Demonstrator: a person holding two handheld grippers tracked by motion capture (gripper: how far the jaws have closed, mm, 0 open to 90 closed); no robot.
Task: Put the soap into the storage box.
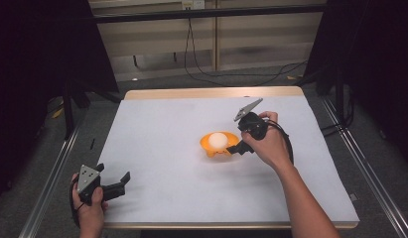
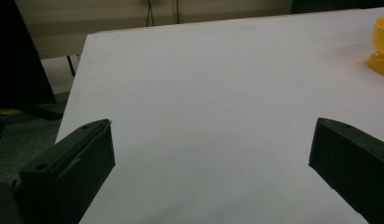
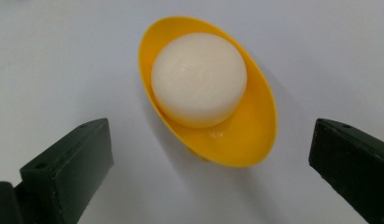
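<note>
Surface: white table [image 1: 157,148], dark curtains on both sides, cables trailing on the floor behind.
Thing in play: yellow dish [image 1: 219,145] sits just right of the table's middle, white ball [image 1: 218,140] resting inside it.
Close look: from the right gripper view, the ball [image 3: 199,79] fills the wide end of the dish [image 3: 255,130], seated and upright.
Progress: by my reckoning this is the approach, nothing lifted yet, the grasp and whatever follows all left to do.
Right gripper [image 1: 238,147]: my jaws are spread wide, just beside the dish's right rim, touching nothing as far as I can tell.
Left gripper [image 1: 121,182]: parked near the front left corner, well apart from the dish, jaws wide apart, holding nothing.
Next, I'd guess: ease in and close around the dish or ball.
</note>
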